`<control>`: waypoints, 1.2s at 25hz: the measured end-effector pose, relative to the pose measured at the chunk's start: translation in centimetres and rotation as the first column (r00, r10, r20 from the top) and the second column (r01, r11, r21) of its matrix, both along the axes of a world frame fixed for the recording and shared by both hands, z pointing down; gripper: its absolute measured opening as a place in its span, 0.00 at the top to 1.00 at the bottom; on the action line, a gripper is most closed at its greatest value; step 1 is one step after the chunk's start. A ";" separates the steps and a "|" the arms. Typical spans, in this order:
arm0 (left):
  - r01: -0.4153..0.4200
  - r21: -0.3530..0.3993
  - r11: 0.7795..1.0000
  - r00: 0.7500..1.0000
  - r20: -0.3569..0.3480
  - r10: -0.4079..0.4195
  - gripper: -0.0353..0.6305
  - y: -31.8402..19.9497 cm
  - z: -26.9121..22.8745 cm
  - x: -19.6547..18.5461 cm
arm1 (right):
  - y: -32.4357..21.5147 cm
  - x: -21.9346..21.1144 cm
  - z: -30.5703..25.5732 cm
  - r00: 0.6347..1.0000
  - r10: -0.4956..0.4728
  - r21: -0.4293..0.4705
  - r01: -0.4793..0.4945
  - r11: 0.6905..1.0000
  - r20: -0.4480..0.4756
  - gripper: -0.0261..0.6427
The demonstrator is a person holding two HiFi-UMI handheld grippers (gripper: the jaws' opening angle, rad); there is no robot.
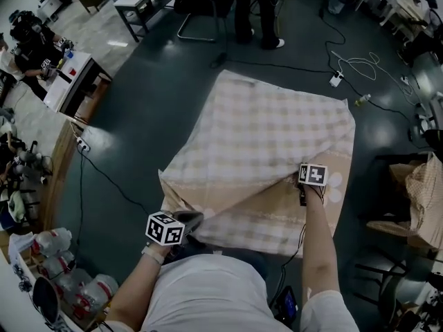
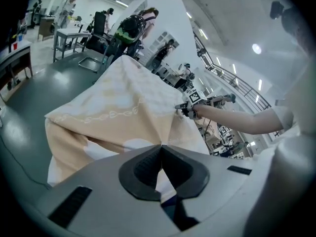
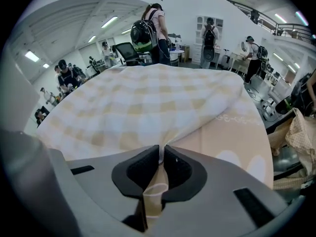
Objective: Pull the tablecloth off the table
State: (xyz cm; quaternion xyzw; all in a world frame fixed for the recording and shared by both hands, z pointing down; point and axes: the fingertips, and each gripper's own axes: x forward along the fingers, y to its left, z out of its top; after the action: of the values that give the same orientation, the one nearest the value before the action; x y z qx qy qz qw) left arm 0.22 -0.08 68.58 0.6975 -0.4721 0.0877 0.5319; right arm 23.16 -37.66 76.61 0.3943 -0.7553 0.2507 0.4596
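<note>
A cream and beige checked tablecloth (image 1: 266, 130) covers a square table, its near edge lifted and folded back so the plain beige underside shows. My left gripper (image 1: 188, 221) is shut on the cloth's near left corner; in the left gripper view cloth (image 2: 118, 107) runs into the closed jaws (image 2: 161, 149). My right gripper (image 1: 303, 194) is shut on the near right edge; in the right gripper view a fold of cloth (image 3: 163, 102) is pinched between the pads (image 3: 162, 154). The table itself is hidden under the cloth.
People (image 1: 246, 9) stand beyond the far side near a chair. Cables and a power strip (image 1: 337, 79) lie on the dark floor at the right. A counter (image 1: 73, 81) stands at the left, and a chair with cloth (image 1: 415, 199) at the right.
</note>
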 end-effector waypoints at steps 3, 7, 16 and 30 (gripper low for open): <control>-0.071 -0.003 0.997 0.997 0.036 0.071 0.93 -0.1 0.3 0.0 | 1.6 0.0 0.0 0.997 -0.042 0.021 0.043 0.999 -0.059 0.90; -0.159 -0.001 0.987 0.986 0.052 0.159 0.93 -0.4 0.4 -0.3 | 4.7 -0.3 0.3 0.986 -0.093 0.045 0.100 0.994 -0.135 0.91; -0.328 0.014 0.945 0.940 0.103 0.325 0.93 -2.4 0.7 0.0 | 12.8 0.4 0.2 0.961 -0.172 0.012 0.178 0.984 -0.215 0.92; -0.332 0.099 0.938 0.921 0.246 0.301 0.87 -7.1 -0.6 -2.9 | 23.2 4.3 -0.5 0.976 -0.111 -0.050 0.103 0.993 -0.187 0.92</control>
State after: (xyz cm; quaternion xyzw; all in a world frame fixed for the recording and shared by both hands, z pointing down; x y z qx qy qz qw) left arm -2.65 -7.14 67.98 0.7854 -0.4156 0.2188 0.4031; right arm 27.42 -14.49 76.13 0.3658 -0.7230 0.2021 0.5501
